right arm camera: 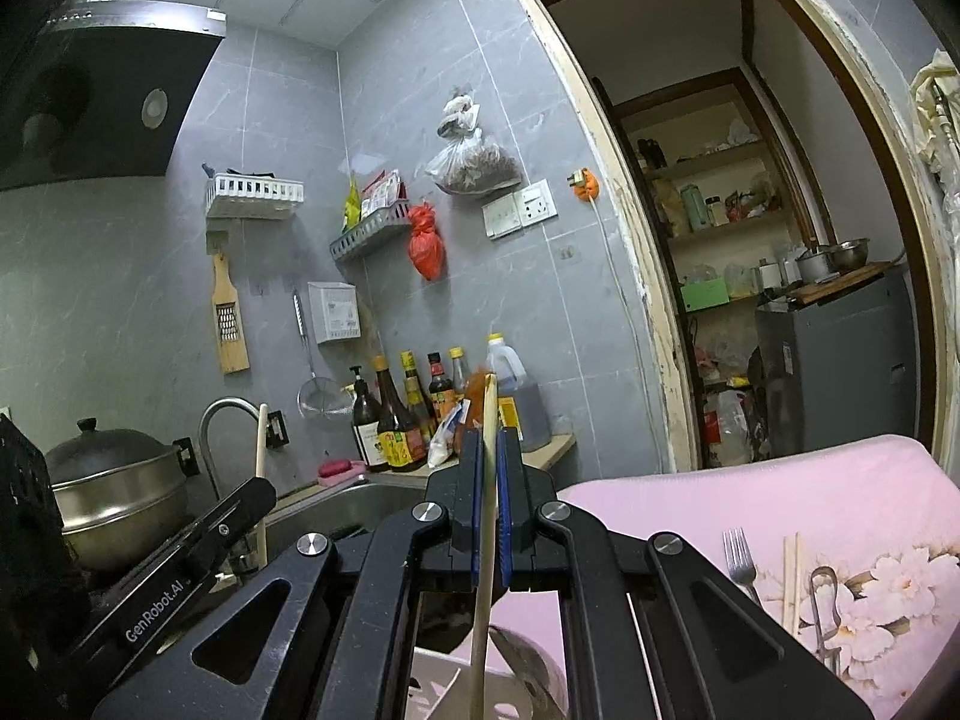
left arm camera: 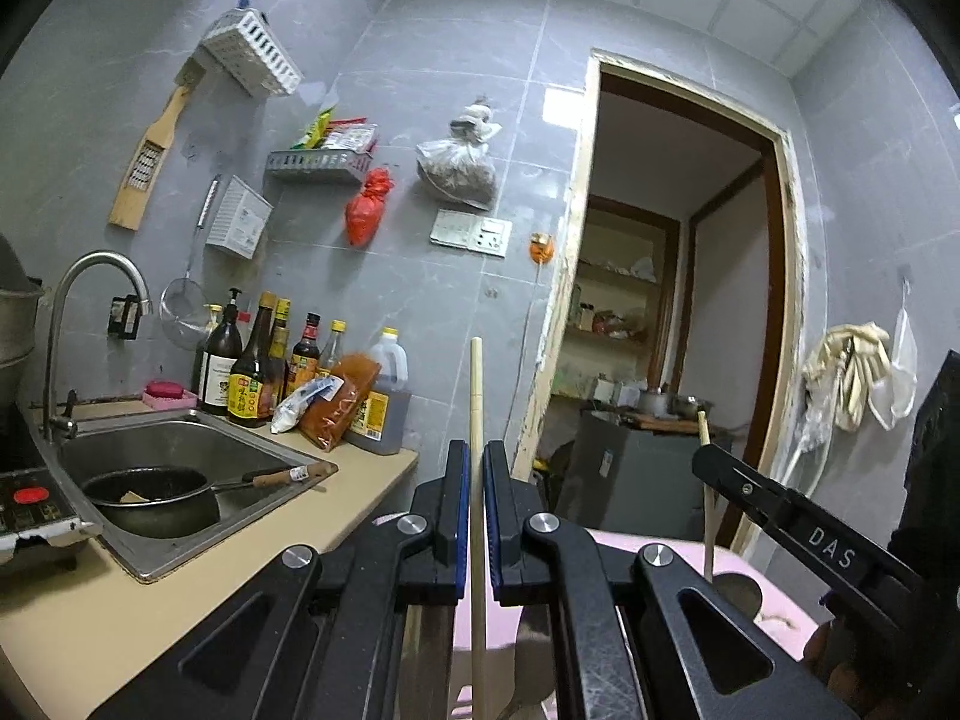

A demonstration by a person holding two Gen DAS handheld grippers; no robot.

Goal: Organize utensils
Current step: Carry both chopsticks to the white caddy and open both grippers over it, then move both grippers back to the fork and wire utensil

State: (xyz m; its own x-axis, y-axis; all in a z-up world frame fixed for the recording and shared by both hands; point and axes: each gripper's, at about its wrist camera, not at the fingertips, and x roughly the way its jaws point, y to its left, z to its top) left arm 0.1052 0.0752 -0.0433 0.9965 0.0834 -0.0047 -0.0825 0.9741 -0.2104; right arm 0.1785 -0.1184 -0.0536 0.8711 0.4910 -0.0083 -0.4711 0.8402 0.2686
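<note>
In the left wrist view my left gripper (left arm camera: 477,450) is shut on a pale wooden chopstick (left arm camera: 476,384) that stands upright between the blue pads. To its right my right gripper (left arm camera: 703,461) grips a second chopstick (left arm camera: 703,427). The right wrist view shows the right gripper (right arm camera: 491,439) shut on its chopstick (right arm camera: 489,408), which leans slightly. The left gripper (right arm camera: 264,489) is at the left there, with its chopstick (right arm camera: 261,444) upright. On a pink flowered cloth (right arm camera: 840,480) lie a fork (right arm camera: 739,558), a pair of chopsticks (right arm camera: 791,582) and metal tongs (right arm camera: 825,606).
A steel sink (left arm camera: 180,438) holds a dark pan (left arm camera: 153,498), with a faucet (left arm camera: 90,276) behind it. Sauce bottles (left arm camera: 252,372) stand on the counter. A lidded steamer pot (right arm camera: 114,480) sits at the left. A white slotted basket (right arm camera: 438,681) lies under the right gripper. An open doorway (right arm camera: 750,240) is at the right.
</note>
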